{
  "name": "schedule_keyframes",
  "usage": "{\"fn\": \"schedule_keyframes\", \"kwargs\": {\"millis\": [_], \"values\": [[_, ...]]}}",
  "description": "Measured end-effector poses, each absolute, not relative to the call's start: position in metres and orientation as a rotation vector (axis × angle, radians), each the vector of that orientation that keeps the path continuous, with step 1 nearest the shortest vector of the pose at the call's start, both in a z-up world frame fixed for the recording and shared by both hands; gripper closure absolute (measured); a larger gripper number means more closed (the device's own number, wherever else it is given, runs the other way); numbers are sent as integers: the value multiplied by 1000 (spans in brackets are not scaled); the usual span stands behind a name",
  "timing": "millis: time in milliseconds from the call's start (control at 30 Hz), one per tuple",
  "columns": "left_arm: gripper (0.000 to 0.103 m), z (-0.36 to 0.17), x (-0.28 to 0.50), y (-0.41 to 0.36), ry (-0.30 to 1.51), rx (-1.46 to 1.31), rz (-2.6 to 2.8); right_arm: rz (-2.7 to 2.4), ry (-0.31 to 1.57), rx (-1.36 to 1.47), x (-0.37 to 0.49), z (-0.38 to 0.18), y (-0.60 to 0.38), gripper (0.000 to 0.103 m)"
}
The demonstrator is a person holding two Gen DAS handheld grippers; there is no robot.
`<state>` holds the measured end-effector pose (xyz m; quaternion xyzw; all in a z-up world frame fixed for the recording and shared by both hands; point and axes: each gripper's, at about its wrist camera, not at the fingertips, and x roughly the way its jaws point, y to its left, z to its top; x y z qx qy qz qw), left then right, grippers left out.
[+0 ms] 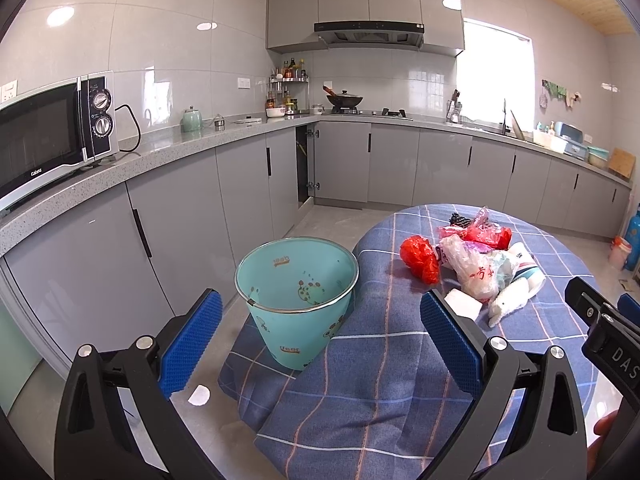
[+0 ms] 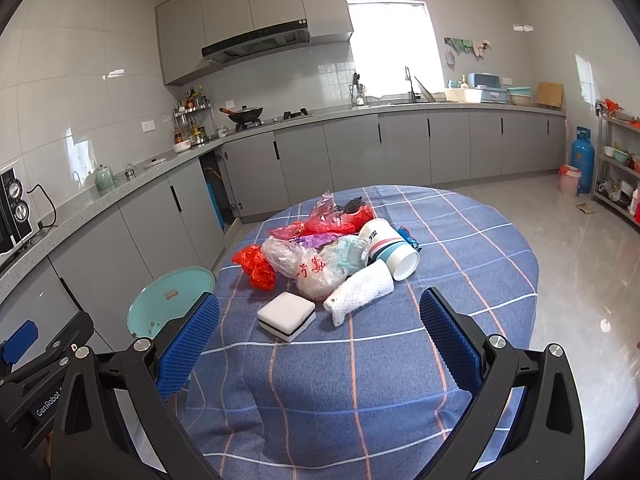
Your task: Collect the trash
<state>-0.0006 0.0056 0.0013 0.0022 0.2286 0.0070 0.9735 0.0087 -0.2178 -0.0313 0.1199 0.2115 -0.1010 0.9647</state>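
Both tools, left (image 1: 320,332) and right (image 2: 320,332), hang wide open and empty above the tabletop (image 2: 460,320). Trash (image 2: 320,256) lies heaped mid-cloth; the bin (image 1: 296,300) stands just off its edge. I'd take the sponge (image 2: 286,315) first, gripping its flat sides squarely.

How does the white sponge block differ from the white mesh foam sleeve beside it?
The white sponge block is a squat, smooth square with a dark bottom layer; the white mesh foam sleeve is long, netted and crumpled. The block lies apart from the trash pile, the sleeve against it. Both are white and rest on the blue checked tablecloth.
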Motion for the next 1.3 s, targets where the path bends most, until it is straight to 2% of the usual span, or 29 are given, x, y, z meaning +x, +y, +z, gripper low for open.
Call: {"fn": "schedule_keyframes", "kwargs": {"millis": [600, 900, 967, 1033, 1133, 1300], "values": [[6, -10, 7, 2, 487, 18, 18, -211, 448, 265, 14, -36, -224, 4], [6, -44, 38, -2, 577, -9, -36, -297, 548, 316, 40, -77, -275, 5], [6, -55, 46, -9, 591, 16, -55, -294, 577, 346, 47, -88, -288, 9], [6, -64, 52, -15, 616, 23, -79, -286, 607, 362, 57, -97, -296, 21], [7, -77, 65, -24, 655, 20, -117, -279, 650, 379, 71, -109, -306, 23], [15, -82, 86, -45, 677, 32, -204, -210, 698, 409, 98, -121, -311, 26]]}}
